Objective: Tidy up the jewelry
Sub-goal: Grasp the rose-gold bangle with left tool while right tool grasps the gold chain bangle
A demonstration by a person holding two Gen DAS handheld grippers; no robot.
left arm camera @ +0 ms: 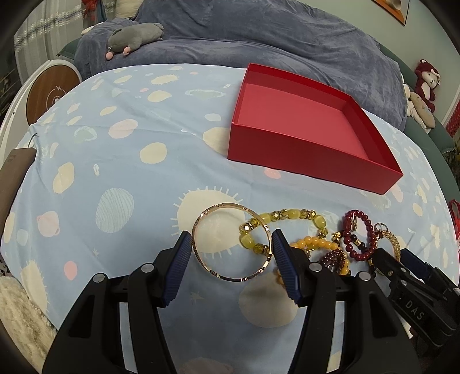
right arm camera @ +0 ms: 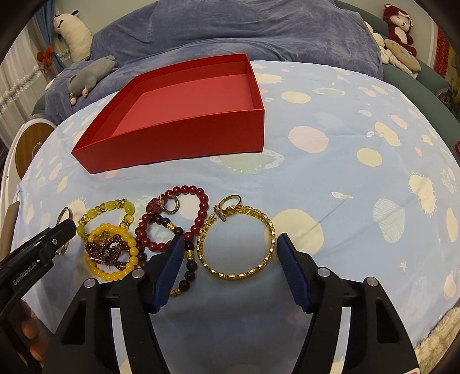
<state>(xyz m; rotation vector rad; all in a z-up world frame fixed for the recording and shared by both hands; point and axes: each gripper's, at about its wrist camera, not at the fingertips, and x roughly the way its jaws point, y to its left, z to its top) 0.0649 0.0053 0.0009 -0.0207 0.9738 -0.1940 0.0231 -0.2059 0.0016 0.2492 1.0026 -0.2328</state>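
An empty red box (left arm camera: 302, 123) (right arm camera: 184, 115) sits on the blue patterned cloth. A rose-gold bangle (left arm camera: 230, 276) lies flat between the open fingers of my left gripper (left arm camera: 231, 244), which straddles it. A gold chain bracelet (right arm camera: 238, 274) lies between the open fingers of my right gripper (right arm camera: 230, 250). Between them lie a yellow-green bead bracelet (left arm camera: 287, 215) (right arm camera: 103, 210), an orange bead bracelet (right arm camera: 112, 276), a purple bead bracelet (right arm camera: 109, 247), a dark red bead bracelet (right arm camera: 198, 207) (left arm camera: 359, 238) and gold rings (right arm camera: 230, 201).
A blue blanket (left arm camera: 258, 37) with a grey plush toy (left arm camera: 135, 36) lies behind the cloth. More plush toys (right arm camera: 399, 26) sit at the far right. A round wooden-topped device (left arm camera: 51, 95) stands at the left. A fluffy white rug (left arm camera: 23, 316) lies at the near left.
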